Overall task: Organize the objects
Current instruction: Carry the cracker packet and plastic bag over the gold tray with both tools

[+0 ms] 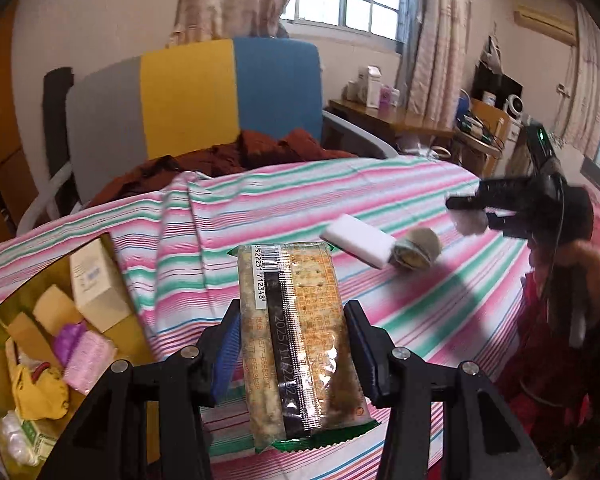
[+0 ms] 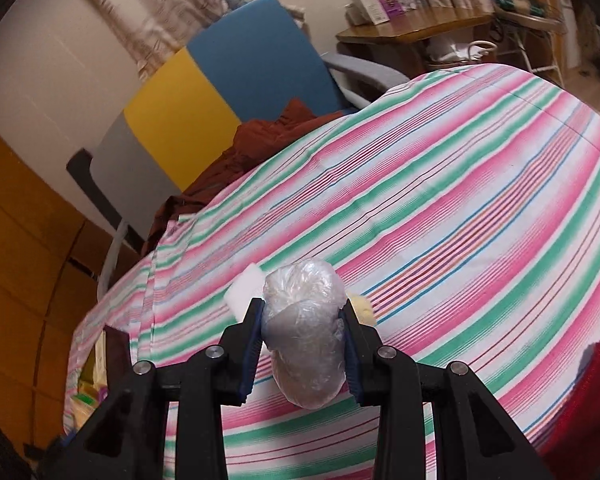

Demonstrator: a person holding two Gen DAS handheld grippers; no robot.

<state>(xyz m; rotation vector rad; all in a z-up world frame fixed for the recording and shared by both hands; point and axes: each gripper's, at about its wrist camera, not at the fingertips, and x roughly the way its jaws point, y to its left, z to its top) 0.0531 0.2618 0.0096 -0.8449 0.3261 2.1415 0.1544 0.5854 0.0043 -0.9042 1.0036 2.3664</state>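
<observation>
Cracker packet (image 1: pixel 296 336) clamped between left tongs (image 1: pixel 292 344)

A cracker packet (image 1: pixel 300 336) is wrapped in glossy, crinkled plastic film. A bundle (image 2: pixel 306 332) is sheathed in thin, wrinkled translucent plastic. Beneath it, matt striped cloth (image 2: pixel 460 216) is spread.

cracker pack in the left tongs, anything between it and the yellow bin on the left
Nothing visible does. The cracker pack sits clamped in the left tongs; only bare striped cloth lies between it and the yellow bin, whose open top shows loose items.
</observation>
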